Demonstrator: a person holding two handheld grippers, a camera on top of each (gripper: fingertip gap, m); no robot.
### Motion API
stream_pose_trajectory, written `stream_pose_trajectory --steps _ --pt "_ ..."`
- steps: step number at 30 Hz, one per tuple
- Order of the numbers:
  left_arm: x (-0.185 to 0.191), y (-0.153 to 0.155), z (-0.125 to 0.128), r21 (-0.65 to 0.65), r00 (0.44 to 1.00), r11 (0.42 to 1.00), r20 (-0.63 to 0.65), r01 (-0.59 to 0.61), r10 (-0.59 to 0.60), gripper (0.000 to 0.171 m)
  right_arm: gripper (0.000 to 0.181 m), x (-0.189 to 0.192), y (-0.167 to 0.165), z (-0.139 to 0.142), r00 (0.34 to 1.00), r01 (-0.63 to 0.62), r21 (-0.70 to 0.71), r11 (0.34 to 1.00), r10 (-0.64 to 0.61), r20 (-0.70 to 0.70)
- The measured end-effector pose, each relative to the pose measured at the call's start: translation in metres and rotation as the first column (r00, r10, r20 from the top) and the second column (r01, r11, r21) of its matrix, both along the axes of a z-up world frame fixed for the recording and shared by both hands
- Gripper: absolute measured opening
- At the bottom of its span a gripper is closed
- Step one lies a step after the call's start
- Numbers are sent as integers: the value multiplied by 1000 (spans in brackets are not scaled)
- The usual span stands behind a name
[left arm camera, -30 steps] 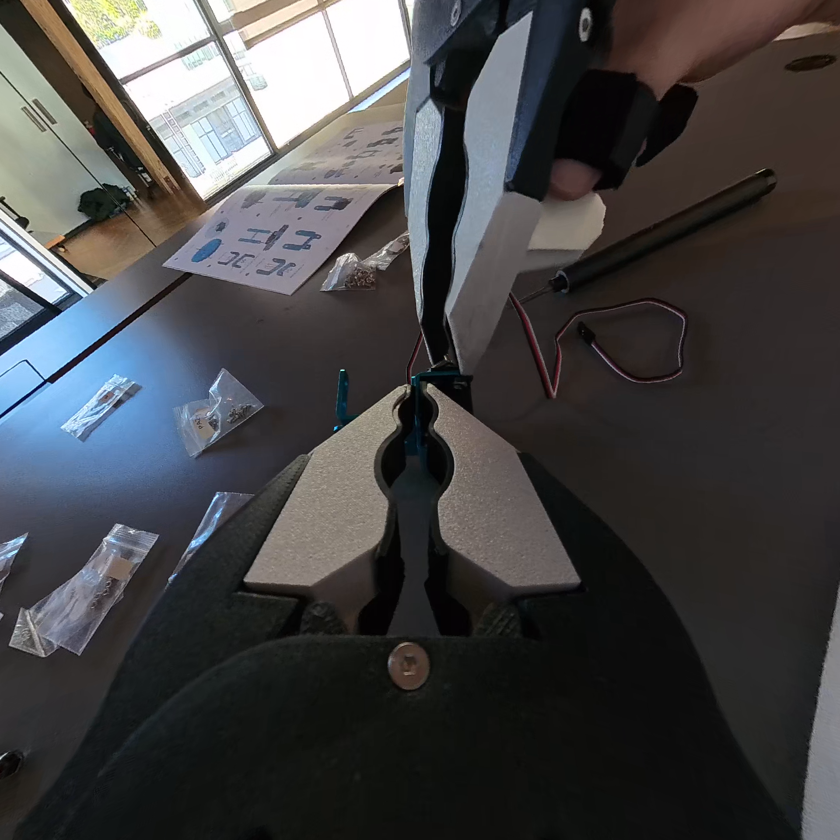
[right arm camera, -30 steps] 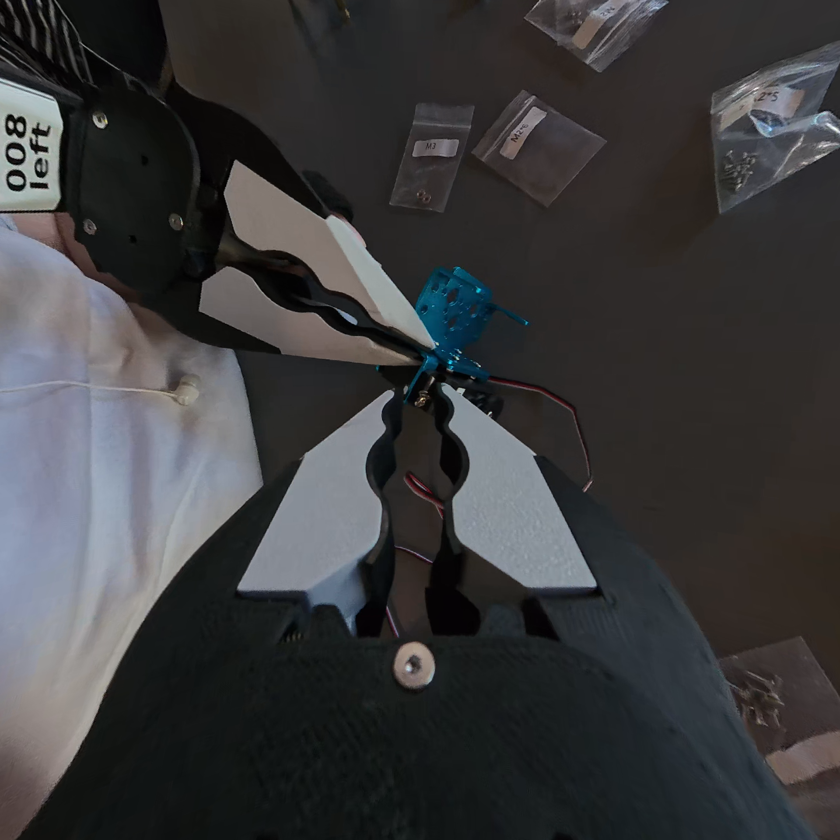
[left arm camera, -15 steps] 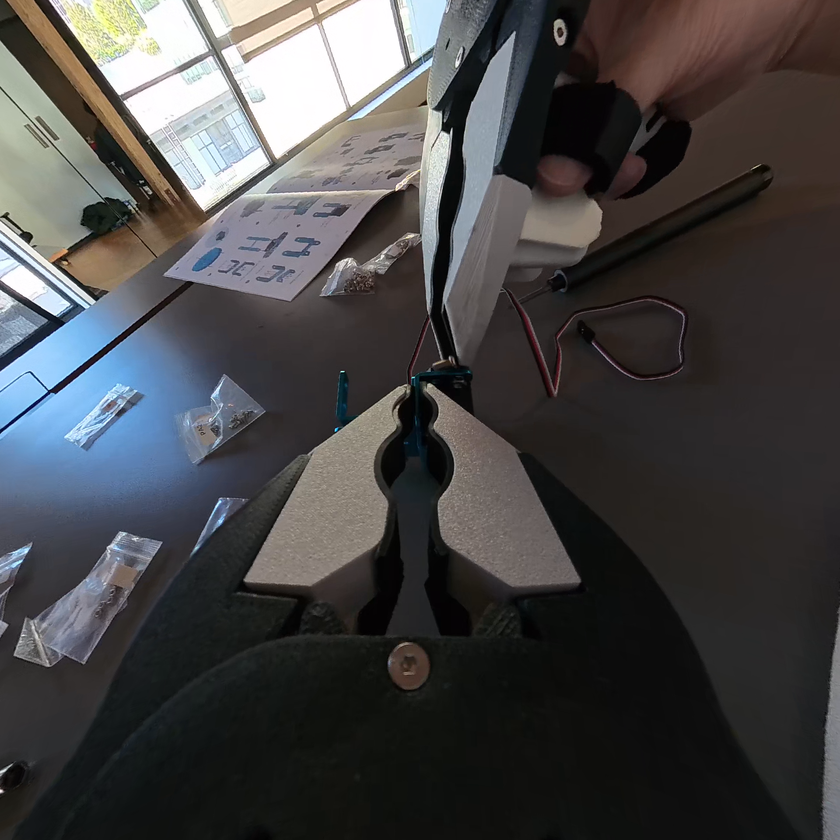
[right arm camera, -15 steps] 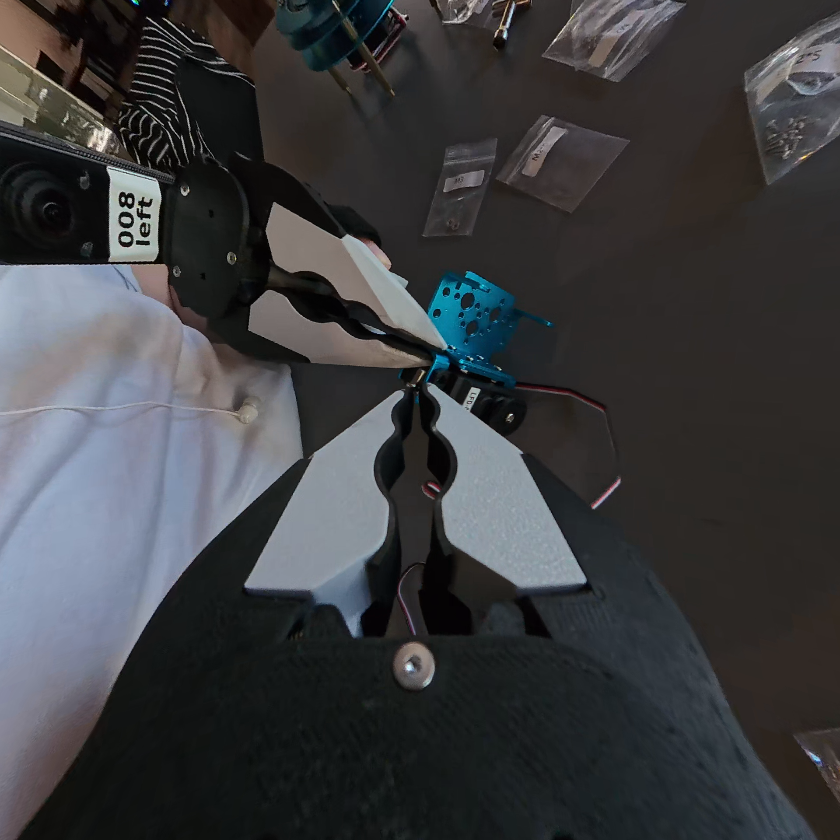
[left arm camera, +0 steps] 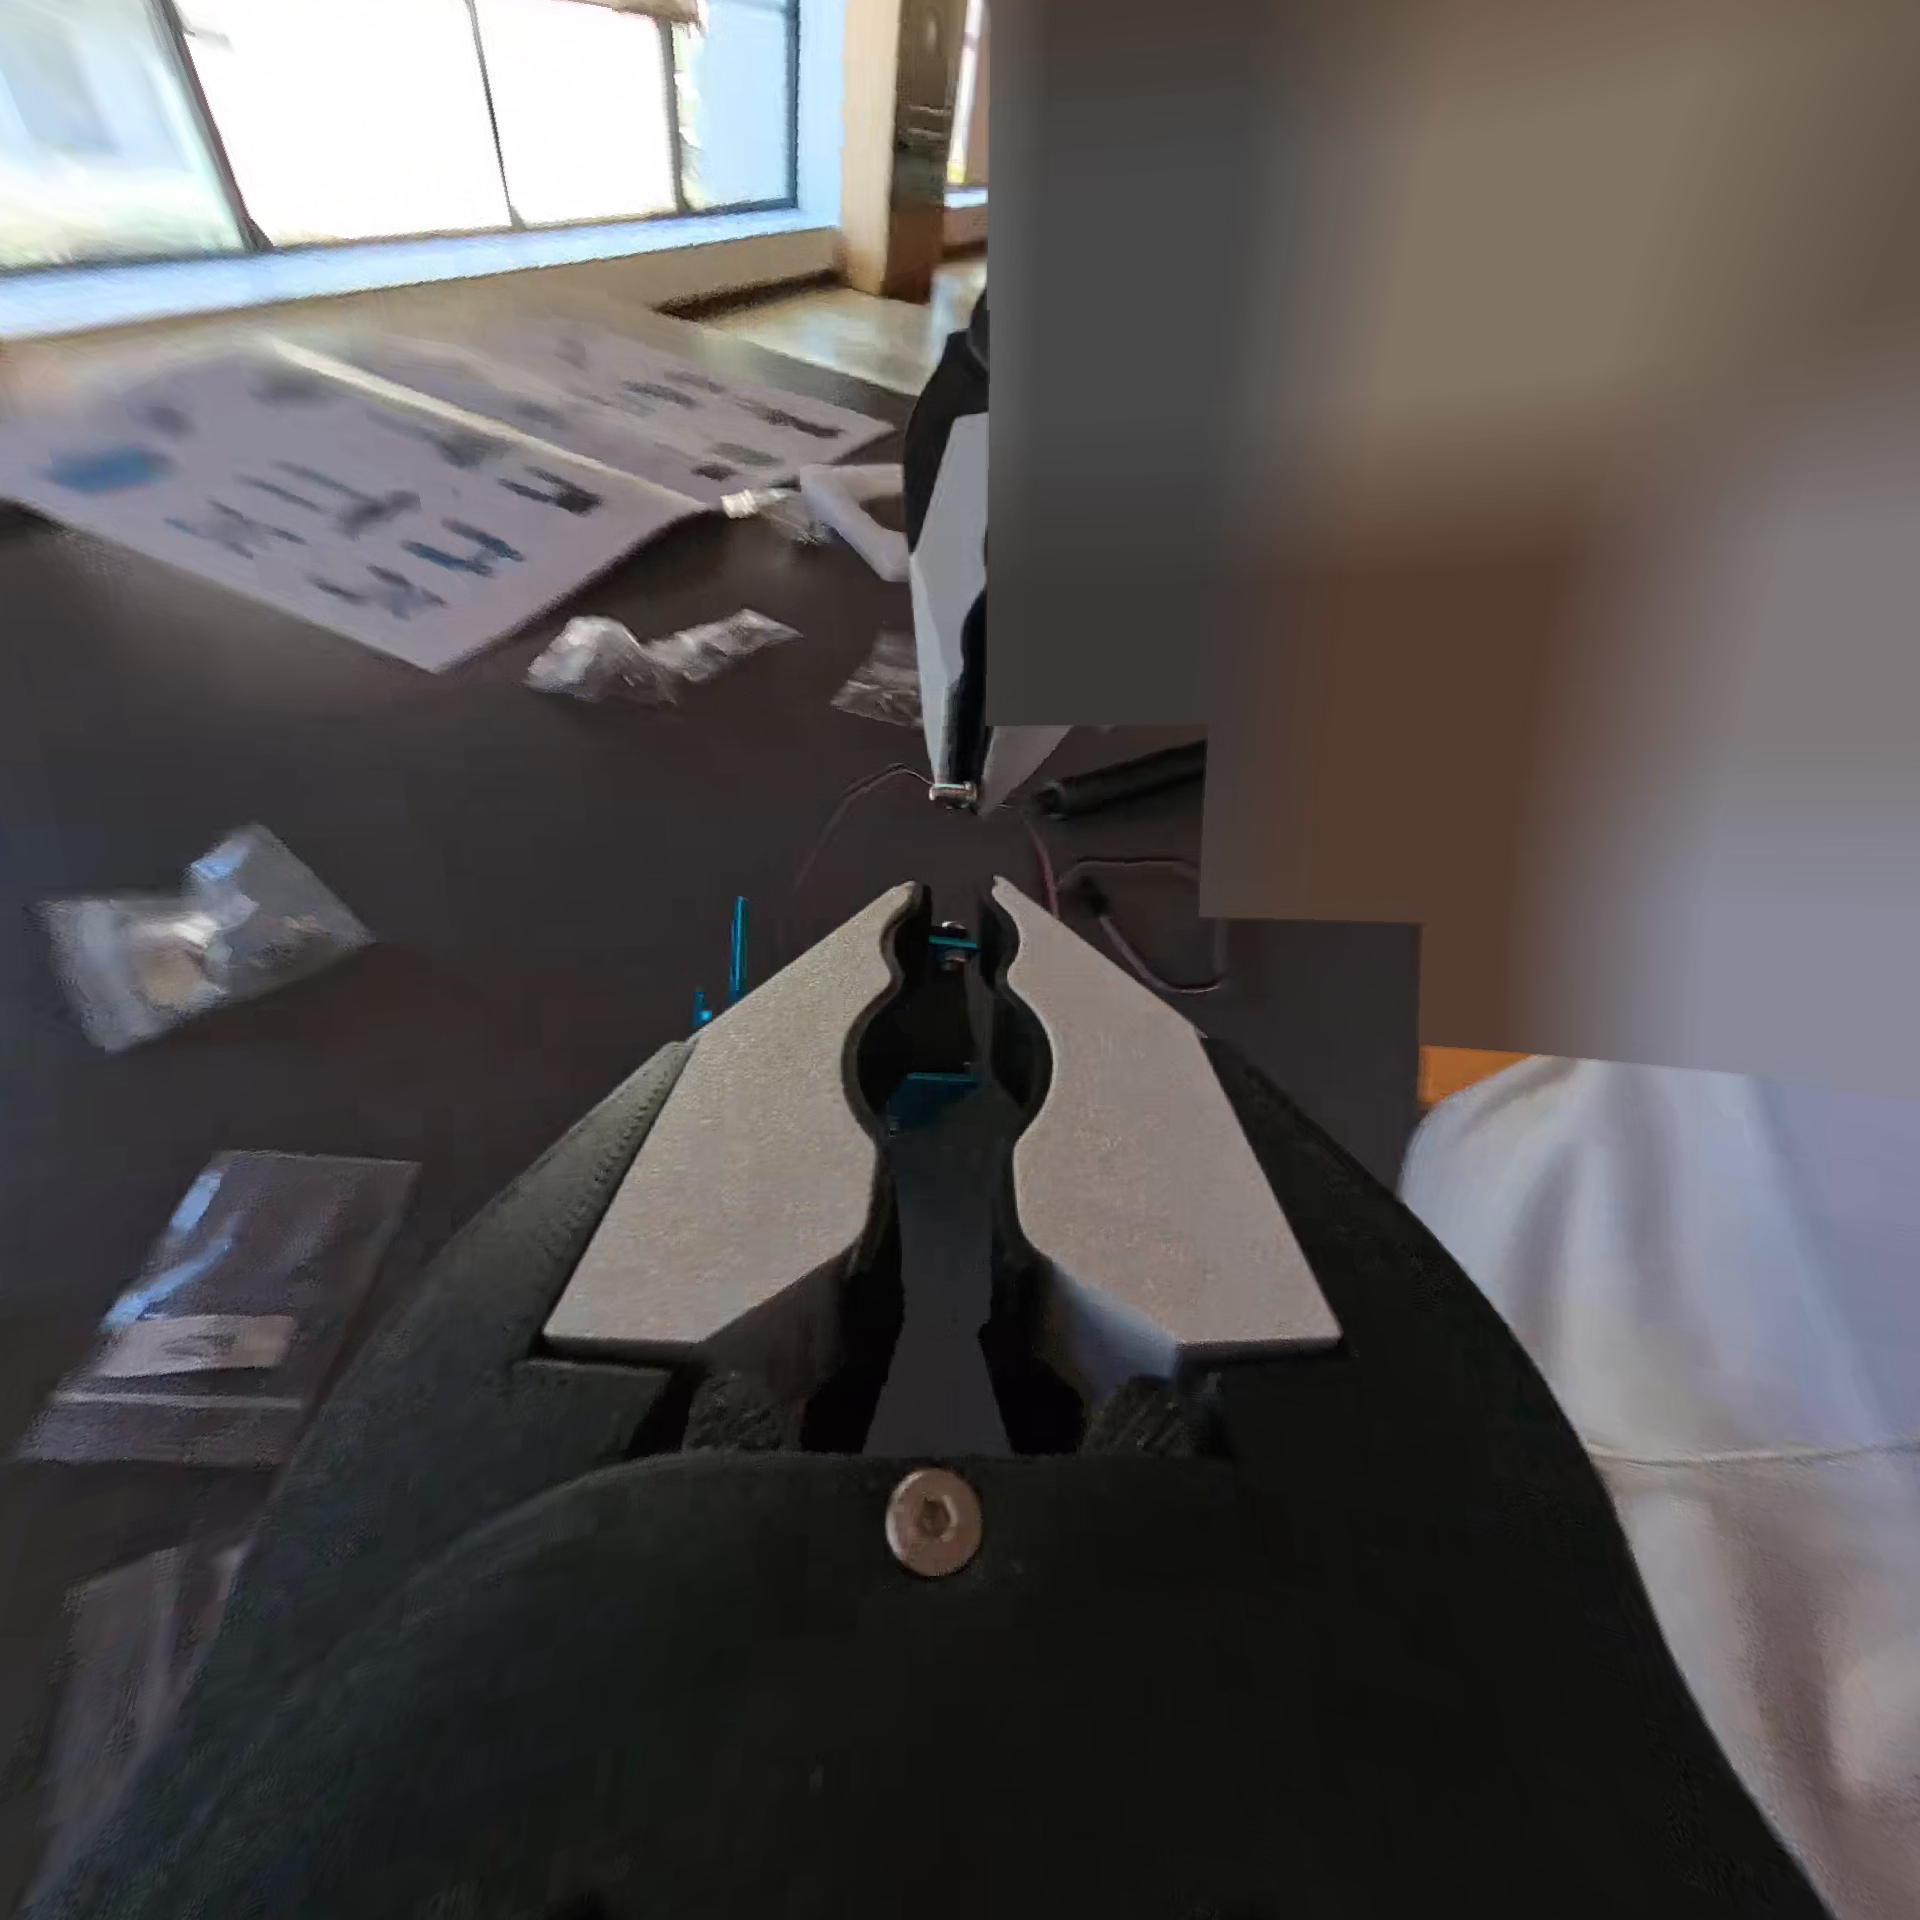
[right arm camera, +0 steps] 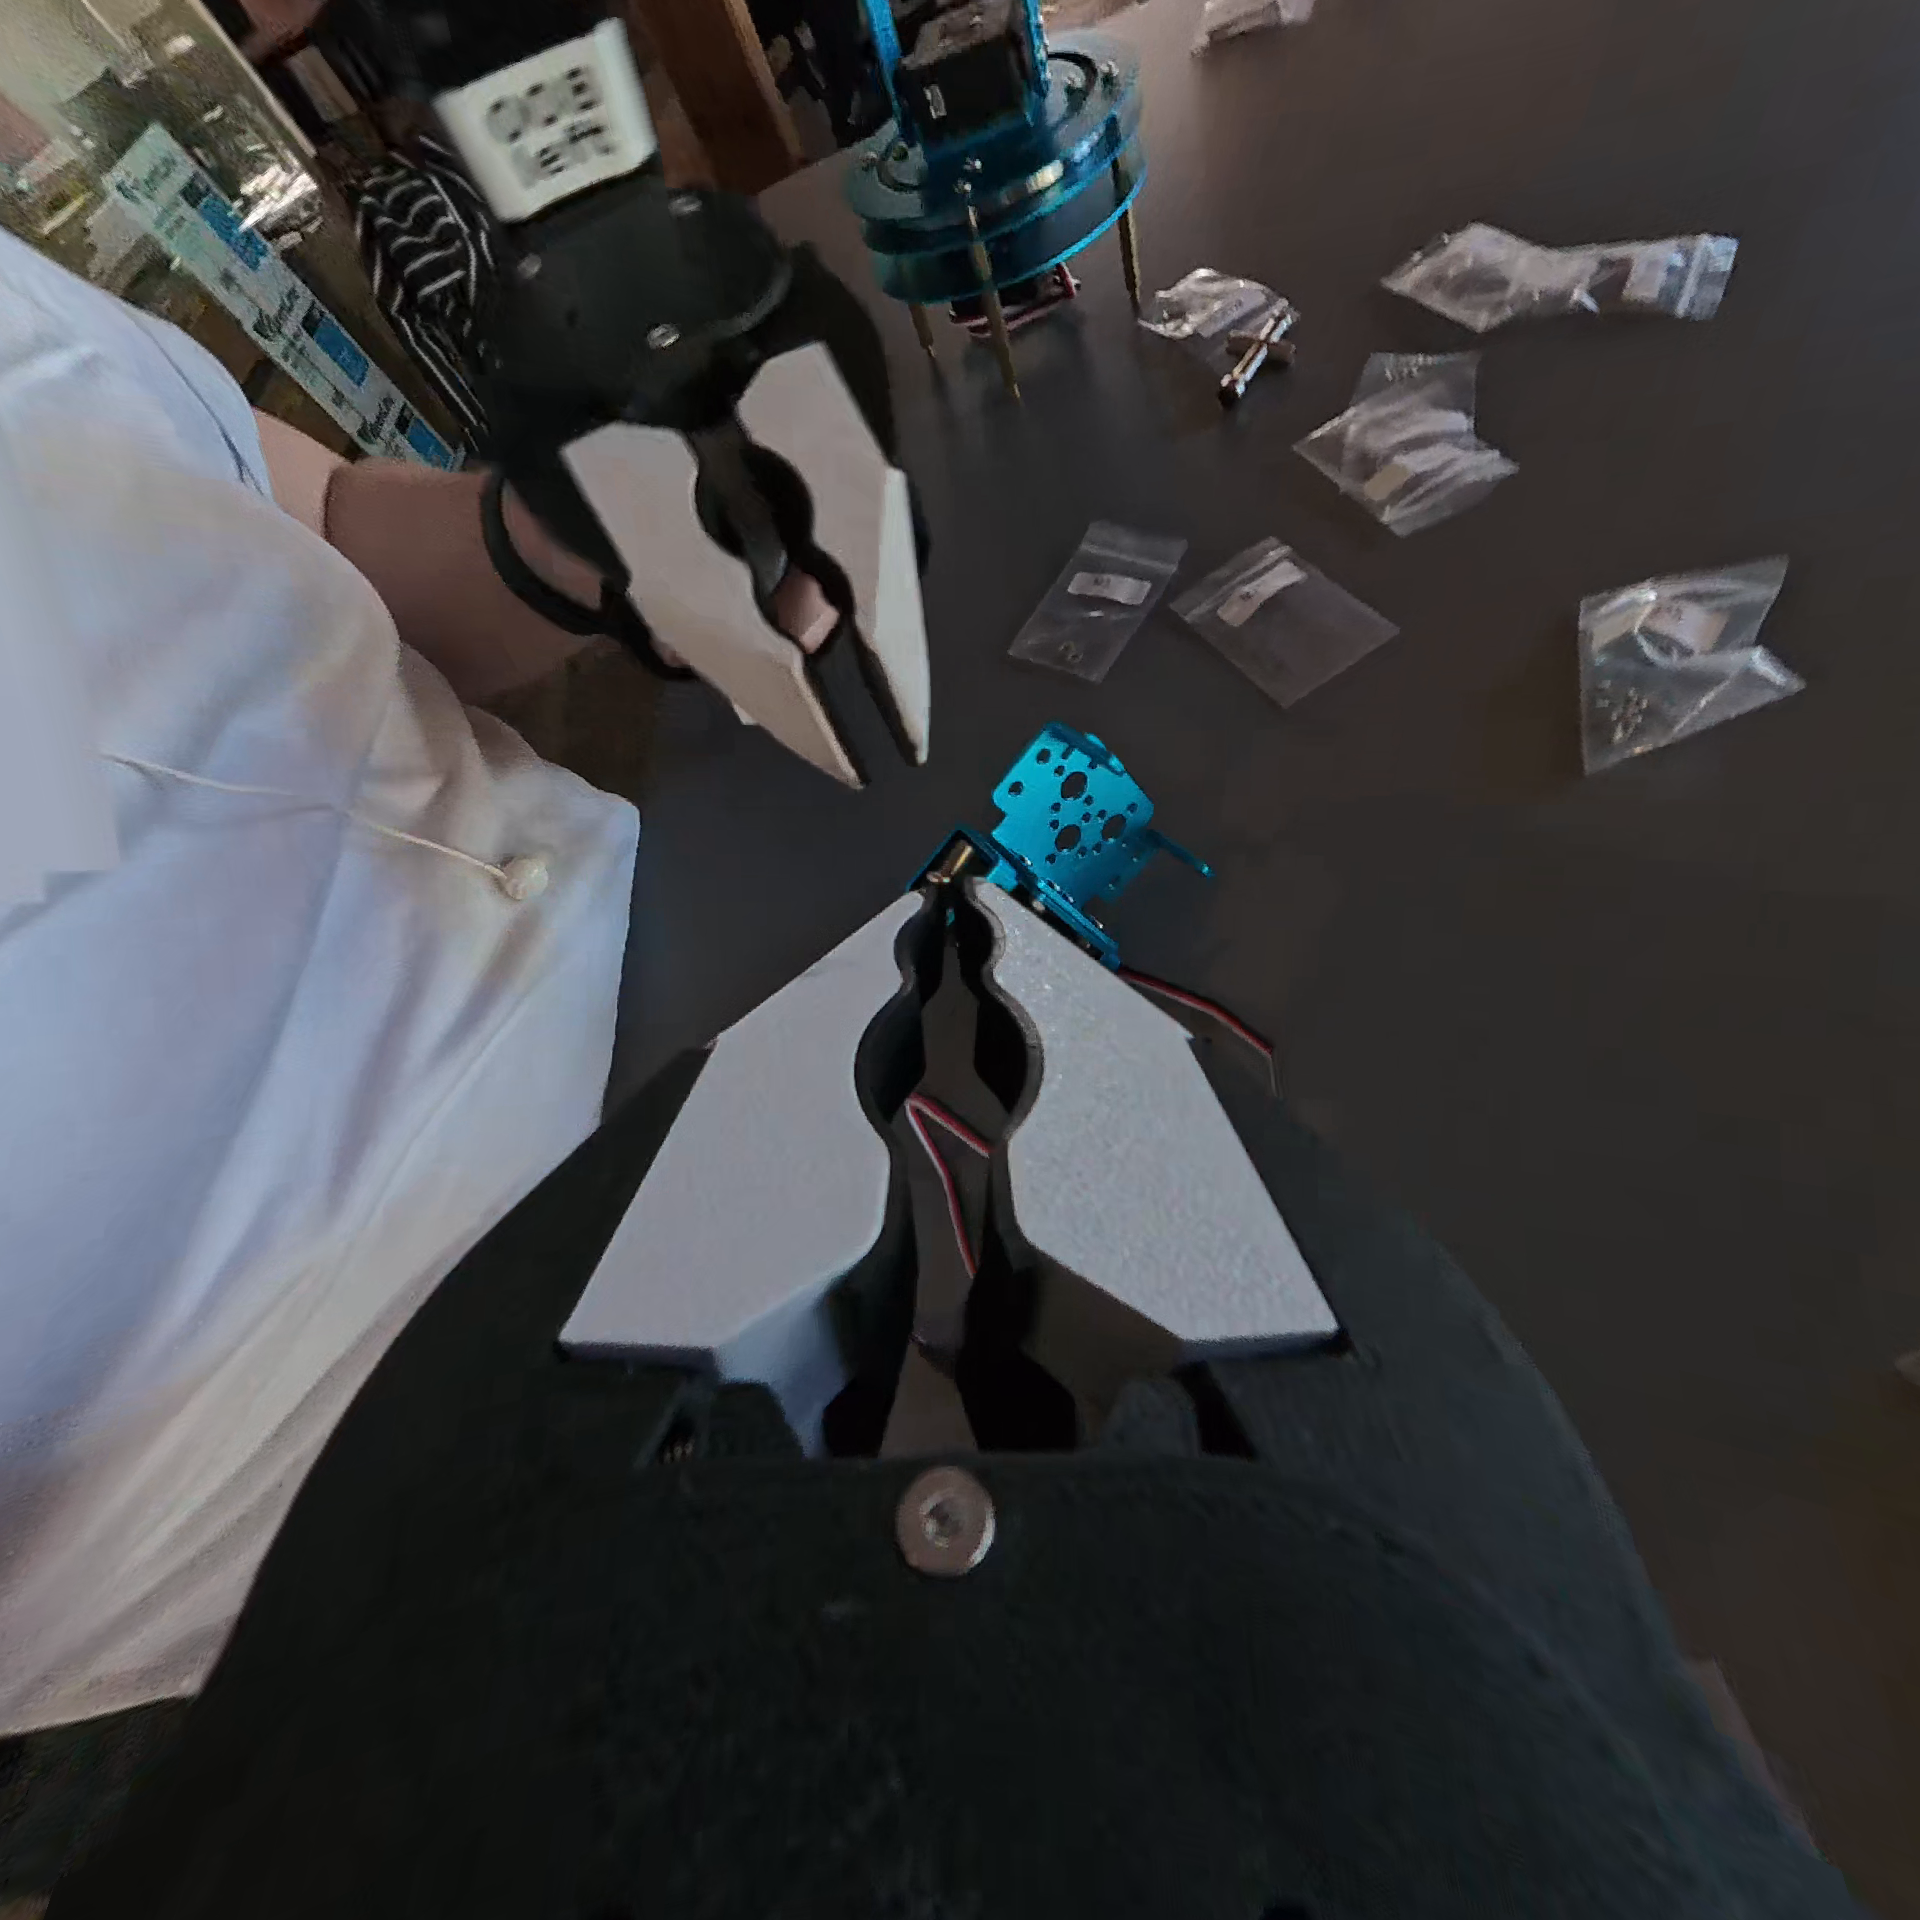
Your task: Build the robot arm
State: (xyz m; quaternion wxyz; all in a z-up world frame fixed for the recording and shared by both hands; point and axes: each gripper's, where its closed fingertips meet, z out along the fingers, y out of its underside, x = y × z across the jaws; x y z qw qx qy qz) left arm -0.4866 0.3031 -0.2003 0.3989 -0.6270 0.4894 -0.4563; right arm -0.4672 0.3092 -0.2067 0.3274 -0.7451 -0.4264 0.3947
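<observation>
A blue perforated metal bracket [right arm camera: 1070, 821] on a servo with red, white and black wires [right arm camera: 1195, 1003] lies on the dark table [right arm camera: 1507, 1039]. My right gripper [right arm camera: 948, 902] is shut on a small screw [right arm camera: 951, 864] at the bracket's near flange. In the left wrist view the right gripper [left arm camera: 956, 774] holds the screw [left arm camera: 951, 793] just above the bracket [left arm camera: 951, 940]. My left gripper [left arm camera: 954, 899] is slightly open and empty. In the right wrist view the left gripper [right arm camera: 885, 761] hangs apart from the bracket, up and to its left.
A blue round base on brass standoffs [right arm camera: 997, 177] stands at the back. Several clear bags of hardware [right arm camera: 1283, 618] lie right of the bracket. An open instruction sheet [left arm camera: 312, 499] and a black rod [left arm camera: 1122, 779] lie farther off. A person's white shirt [right arm camera: 260, 935] is at the left. Less than 4 cm separates the two grippers' tips.
My left gripper has let go of the blue bracket, opened a little and pulled back from it. My right gripper stays shut on the screw at the bracket.
</observation>
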Motion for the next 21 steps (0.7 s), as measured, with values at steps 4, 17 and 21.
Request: stream_pose_trajectory --steps 4,17,21 --pt "4 -1 18 -332 989 936 130 116 -77 10 1 -4 -7 6 998 -69 108 992 69 9" --pt "23 -7 10 -508 990 849 74 144 -123 3 1 -7 -11 9 986 -162 166 973 155 55" --pt "24 -5 6 -482 992 867 52 126 -115 3 0 -5 -8 3 986 -161 151 975 151 74"
